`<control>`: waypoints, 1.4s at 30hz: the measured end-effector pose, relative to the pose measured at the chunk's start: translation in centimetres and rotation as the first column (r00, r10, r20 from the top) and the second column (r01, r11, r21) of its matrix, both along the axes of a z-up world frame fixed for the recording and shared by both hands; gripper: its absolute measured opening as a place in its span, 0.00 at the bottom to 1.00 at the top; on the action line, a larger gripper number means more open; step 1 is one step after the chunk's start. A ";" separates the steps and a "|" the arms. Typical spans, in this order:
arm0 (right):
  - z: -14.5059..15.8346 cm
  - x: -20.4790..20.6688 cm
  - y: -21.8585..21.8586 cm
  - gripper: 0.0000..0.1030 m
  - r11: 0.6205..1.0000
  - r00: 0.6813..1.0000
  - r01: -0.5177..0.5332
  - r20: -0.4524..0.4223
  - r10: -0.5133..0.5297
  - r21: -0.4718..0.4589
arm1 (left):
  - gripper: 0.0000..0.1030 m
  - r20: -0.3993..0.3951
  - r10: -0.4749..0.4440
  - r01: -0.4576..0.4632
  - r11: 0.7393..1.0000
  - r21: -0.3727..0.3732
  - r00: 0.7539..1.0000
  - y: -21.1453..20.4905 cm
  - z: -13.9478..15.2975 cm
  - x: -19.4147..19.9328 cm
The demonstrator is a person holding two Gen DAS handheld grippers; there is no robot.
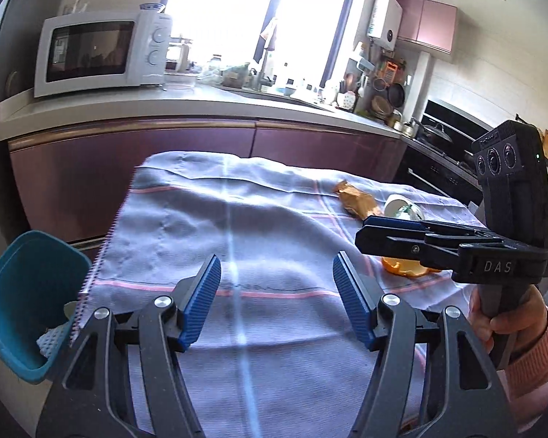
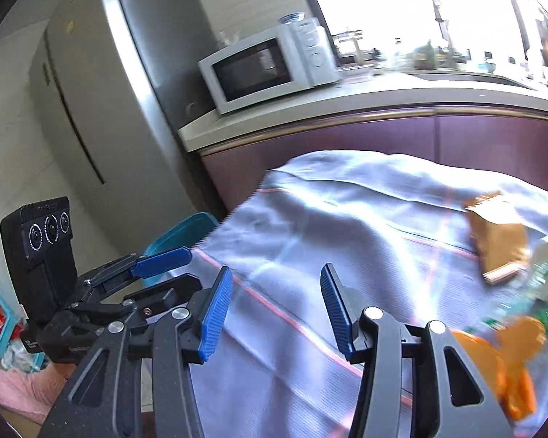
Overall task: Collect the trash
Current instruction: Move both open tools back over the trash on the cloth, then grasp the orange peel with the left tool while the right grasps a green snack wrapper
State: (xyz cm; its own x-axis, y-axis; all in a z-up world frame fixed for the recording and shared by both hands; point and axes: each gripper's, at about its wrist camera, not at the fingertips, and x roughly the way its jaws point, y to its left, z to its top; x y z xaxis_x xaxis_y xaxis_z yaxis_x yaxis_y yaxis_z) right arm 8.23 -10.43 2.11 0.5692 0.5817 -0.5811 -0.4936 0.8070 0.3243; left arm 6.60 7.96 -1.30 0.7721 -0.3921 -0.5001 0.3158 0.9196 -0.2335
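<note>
Both the left gripper (image 1: 276, 292) and right gripper (image 2: 276, 310) hang apart, empty. Some scraps apparently lie in the teal bin (image 1: 29, 292); brown wrapper (image 1: 356, 200), cup (image 1: 402, 208) and orange peel (image 1: 405, 268) remain on the cloth (image 1: 219, 226).

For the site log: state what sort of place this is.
A home kitchen, most likely: a white microwave on a long countertop over purple cabinets, a grey fridge beside it, and pans on a stove.

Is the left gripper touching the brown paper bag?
Apart. In the left wrist view, the left gripper hangs open over bare cloth, with nothing between its jaws, while the brown paper bag lies farther off near the white cup.
</note>
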 end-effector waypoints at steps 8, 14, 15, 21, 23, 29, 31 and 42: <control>-1.4 -1.2 -7.7 0.46 0.984 0.984 0.177 -0.022 -0.177 -0.001 | 0.61 -0.047 -0.148 0.150 0.988 0.026 0.988 -6.9 -1.1 1.1; -2.3 -2.0 -12.5 0.46 0.962 0.962 0.272 -0.030 -0.272 0.017 | 0.61 -0.077 -0.210 0.213 0.976 0.043 0.975 -10.4 -1.7 2.5; -2.3 -2.2 -13.1 0.46 0.958 0.958 0.285 -0.029 -0.285 0.019 | 0.61 -0.080 -0.219 0.223 0.974 0.044 0.972 -10.9 -1.8 2.6; -3.0 -2.3 -16.4 0.46 0.930 0.930 0.366 -0.042 -0.364 0.041 | 0.60 -0.122 -0.263 0.269 0.963 0.029 0.957 -13.2 -2.5 4.0; -3.5 -2.1 -17.6 0.46 0.918 0.919 0.393 -0.056 -0.391 0.047 | 0.60 -0.142 -0.272 0.278 0.960 0.031 0.952 -13.8 -2.8 4.6; -5.2 -0.9 -20.1 0.46 0.888 0.887 0.456 -0.111 -0.448 0.064 | 0.58 -0.198 -0.290 0.301 0.953 0.026 0.936 -15.6 -3.9 6.0; -5.6 -0.3 -20.7 0.46 0.884 0.883 0.461 -0.135 -0.449 0.078 | 0.58 -0.216 -0.292 0.303 0.953 0.022 0.932 -16.0 -4.3 6.5; -6.4 2.2 -21.3 0.54 0.898 0.895 0.427 -0.192 -0.403 0.109 | 0.53 -0.286 -0.299 0.315 0.949 0.011 0.910 -17.8 -5.3 8.6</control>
